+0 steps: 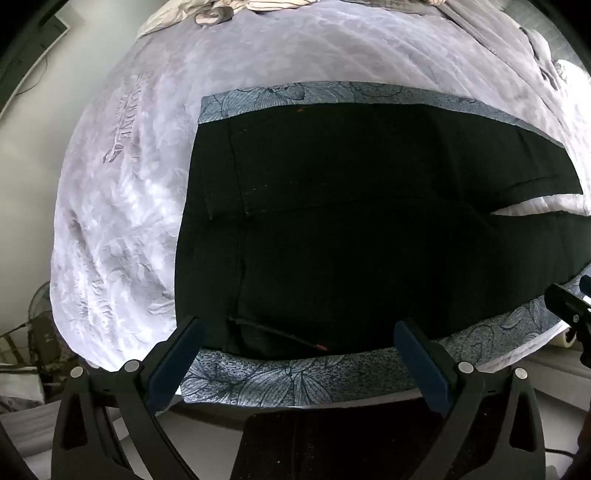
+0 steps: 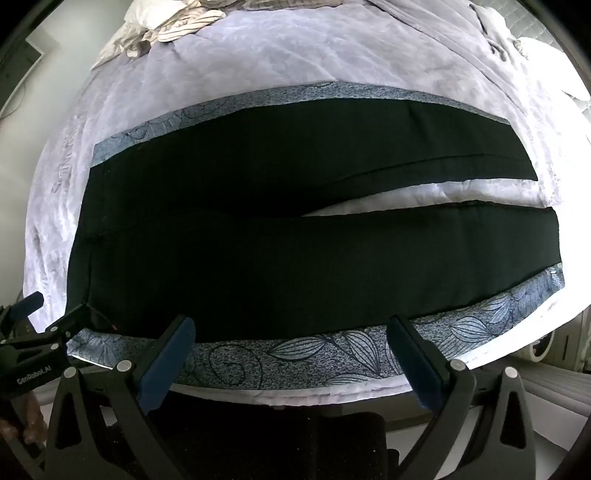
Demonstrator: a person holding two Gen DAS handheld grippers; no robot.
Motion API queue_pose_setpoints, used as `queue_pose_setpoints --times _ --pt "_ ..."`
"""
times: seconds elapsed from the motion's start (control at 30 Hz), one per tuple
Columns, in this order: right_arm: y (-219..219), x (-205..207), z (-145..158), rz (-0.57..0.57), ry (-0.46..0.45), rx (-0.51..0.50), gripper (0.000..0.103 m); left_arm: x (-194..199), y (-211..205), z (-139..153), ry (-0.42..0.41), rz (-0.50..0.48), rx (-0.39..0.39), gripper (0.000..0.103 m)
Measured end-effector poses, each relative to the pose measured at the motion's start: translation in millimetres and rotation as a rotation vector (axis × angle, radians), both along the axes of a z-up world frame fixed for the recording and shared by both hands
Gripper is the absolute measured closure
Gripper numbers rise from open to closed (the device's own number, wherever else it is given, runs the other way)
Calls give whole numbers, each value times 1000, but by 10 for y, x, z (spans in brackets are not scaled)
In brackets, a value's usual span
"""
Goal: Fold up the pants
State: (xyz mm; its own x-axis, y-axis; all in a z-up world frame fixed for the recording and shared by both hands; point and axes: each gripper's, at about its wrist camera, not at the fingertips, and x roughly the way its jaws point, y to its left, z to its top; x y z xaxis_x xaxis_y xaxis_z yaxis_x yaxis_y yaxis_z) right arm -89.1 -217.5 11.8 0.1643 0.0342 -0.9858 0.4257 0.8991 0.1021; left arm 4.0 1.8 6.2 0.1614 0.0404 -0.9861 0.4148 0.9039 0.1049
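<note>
A pale lilac blanket (image 1: pixel 122 206) with an embossed leaf pattern covers the bed, and on it lies one blue-grey cloth (image 1: pixel 280 380) printed with dark outlined leaves and flowers; its patterned border shows along the near edge of the bed and again as a strip on the far side. At the far end of the bed one heap of crumpled light bedding (image 2: pixel 162 26) is bunched toward the left corner, well apart from the work. Nothing lies on top of the garment.

There is one pair of pants (image 2: pixel 258 258), black, spread flat on the patterned cloth. The waistband sits toward the left side of the bed, with a stitched seam and a pocket edge visible there. Two legs run toward the right side, lying side by side with a narrow wedge of lilac blanket showing between them. The cloth looks smooth, with only a faint crease along the far leg.

Two tools are in view. The left tool (image 1: pixel 299 350) hangs over the near edge by the waistband, its blue-padded fingers (image 1: pixel 173 354) spread wide with nothing between them. The right tool (image 2: pixel 291 350) hangs over the near edge by the near leg, likewise spread wide and empty.
</note>
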Motion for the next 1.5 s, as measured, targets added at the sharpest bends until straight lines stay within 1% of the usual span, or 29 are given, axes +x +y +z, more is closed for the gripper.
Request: queue_pose_setpoints --times 0.5,0.57,0.6,0.73,0.83,1.0,1.07,1.13,1.2,1.43,1.5 --pt "-44 11 -15 9 14 -2 0 1 44 0 4 4 4 0" --pt "-33 26 10 14 12 -5 0 -3 61 -5 6 9 5 0" --pt "17 -20 7 7 -3 -9 0 -5 60 -8 6 10 6 0" --pt "42 -3 -15 7 16 -1 0 -3 59 -7 6 8 9 0" --pt "40 -3 -15 4 11 -13 0 -6 40 -9 6 3 12 0" --pt "35 -2 -18 2 38 -53 0 -11 13 -14 9 0 17 0" --pt "24 -11 -24 3 35 -35 0 -12 13 -16 9 0 17 0" --pt "14 -16 -30 1 43 -42 0 -13 -2 -16 9 0 19 0" --pt "-5 -12 -38 1 29 -14 0 -15 -15 -21 9 0 20 0" --pt "-41 -21 -59 7 21 -3 0 -26 -72 -44 18 -5 26 0" --pt "-46 -27 -71 7 32 -1 0 -29 -71 -57 23 -4 26 0"
